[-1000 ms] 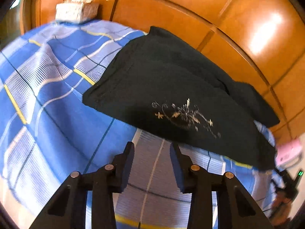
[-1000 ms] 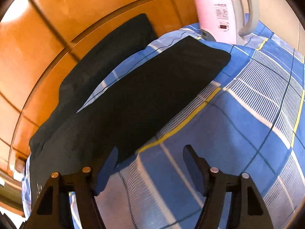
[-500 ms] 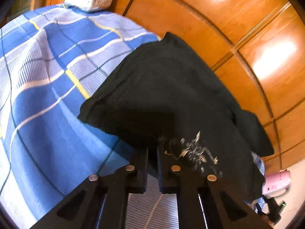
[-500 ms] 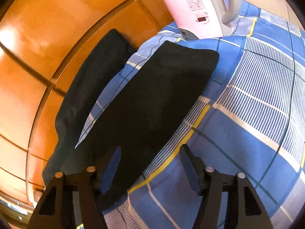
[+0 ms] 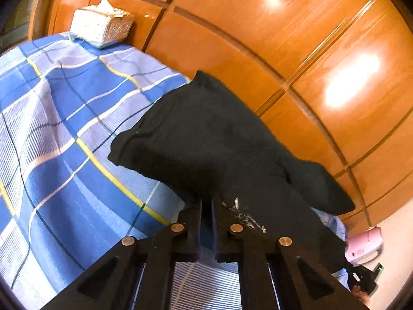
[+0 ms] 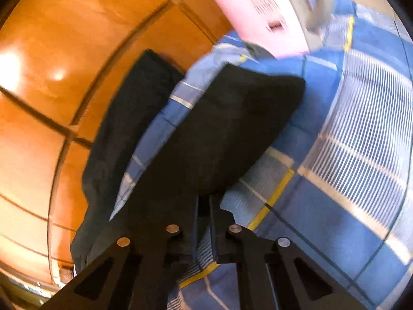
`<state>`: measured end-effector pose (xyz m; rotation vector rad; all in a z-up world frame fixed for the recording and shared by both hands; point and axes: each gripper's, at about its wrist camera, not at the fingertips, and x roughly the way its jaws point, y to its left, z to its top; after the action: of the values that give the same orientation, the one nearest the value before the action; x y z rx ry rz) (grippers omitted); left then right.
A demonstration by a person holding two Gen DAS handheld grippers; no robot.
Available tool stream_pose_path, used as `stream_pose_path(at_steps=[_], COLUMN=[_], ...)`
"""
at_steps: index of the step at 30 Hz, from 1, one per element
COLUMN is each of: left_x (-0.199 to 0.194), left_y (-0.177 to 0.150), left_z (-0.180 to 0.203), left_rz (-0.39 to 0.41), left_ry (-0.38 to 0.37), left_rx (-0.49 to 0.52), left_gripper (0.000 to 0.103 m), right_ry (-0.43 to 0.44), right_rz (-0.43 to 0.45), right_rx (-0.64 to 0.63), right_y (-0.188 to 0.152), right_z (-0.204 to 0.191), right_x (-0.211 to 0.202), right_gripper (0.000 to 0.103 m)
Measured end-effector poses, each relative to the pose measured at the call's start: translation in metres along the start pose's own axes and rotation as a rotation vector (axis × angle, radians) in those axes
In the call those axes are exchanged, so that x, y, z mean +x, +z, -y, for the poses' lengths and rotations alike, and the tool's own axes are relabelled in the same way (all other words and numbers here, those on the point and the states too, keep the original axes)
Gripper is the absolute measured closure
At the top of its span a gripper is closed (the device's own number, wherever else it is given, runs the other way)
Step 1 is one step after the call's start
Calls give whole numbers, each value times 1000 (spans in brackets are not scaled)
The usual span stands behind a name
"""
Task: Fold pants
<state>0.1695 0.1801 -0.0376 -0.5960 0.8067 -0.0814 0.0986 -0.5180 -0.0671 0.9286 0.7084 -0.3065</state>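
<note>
Black pants (image 5: 206, 139) with a small pale embroidered motif (image 5: 245, 214) lie on a blue plaid cloth (image 5: 59, 134), one leg draped off the far edge. My left gripper (image 5: 206, 204) is shut on the pants' near edge beside the motif and lifts it. In the right wrist view the pants (image 6: 232, 129) spread toward the far end, and my right gripper (image 6: 204, 201) is shut on their near edge.
An orange wooden panelled wall (image 5: 296, 51) runs along the far side. A white tissue box (image 5: 100, 25) sits on the cloth's far left corner. A pink appliance with a grey handle (image 6: 271, 13) stands at the far right end, also in the left wrist view (image 5: 364, 245).
Both grippers moved forward to the pants' near edge and closed on it; one second ago both were open. The grasped edge is lifting off the cloth.
</note>
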Motion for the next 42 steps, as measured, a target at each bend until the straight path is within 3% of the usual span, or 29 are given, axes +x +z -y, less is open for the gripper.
stream_pose_path(at_steps=[4,11,16,20,25,29,31,32,33,34,35,36,38,42], left_x=[-19,-72,-109,-120,-94,-67,-67,-68,-71,-76,-80,-86,-97,-106], left_y=[9,21,-1,-42,-92,-109,-108,-107,-105,-102,-100,-96,-90,-60], left_z=[8,26,10,-17,-58,-64,-53,-50,-48,-48,-48,-48,-47,-40], left_rz=[33,101,95,52,-65,-152,-154,-159,-167,-159,-148,-135,-96,-24], left_ry=[-32,-90,-98,-68,54,175,230,267,298,313,336,384,441,404], left_rx=[-8,25,12,-20,-90,-53,22,50,70,77,85,109,138,130], left_gripper=[97,98,98,98,98,96,90,79,73,65,54,50,48,48], right_ry=[6,65,75,51,-58,-143,-140,-144,-150,-164,-185,-202,-250,-268], right_rz=[22,81,77,35,-61,-131,-146,-158,-162,-167,-170,-168,-152,-97], right_rx=[-95,-146,-171,-176,-132,-121,-135,-146,-154,-167,-186,-207,-268,-340], right_y=[0,-4,-22,-50,-78,-90,-88,-86,-84,-81,-77,-75,-70,-59], right_z=[-23,-38,-28,1,55,77,76,73,72,71,70,68,62,42], right_x=[-24,-73,-111,-136,-127,-104,-102,-104,-106,-108,-113,-118,-129,-140], right_gripper=[97,97,97,97,97,97,97,96,83,67,65,65,63,61])
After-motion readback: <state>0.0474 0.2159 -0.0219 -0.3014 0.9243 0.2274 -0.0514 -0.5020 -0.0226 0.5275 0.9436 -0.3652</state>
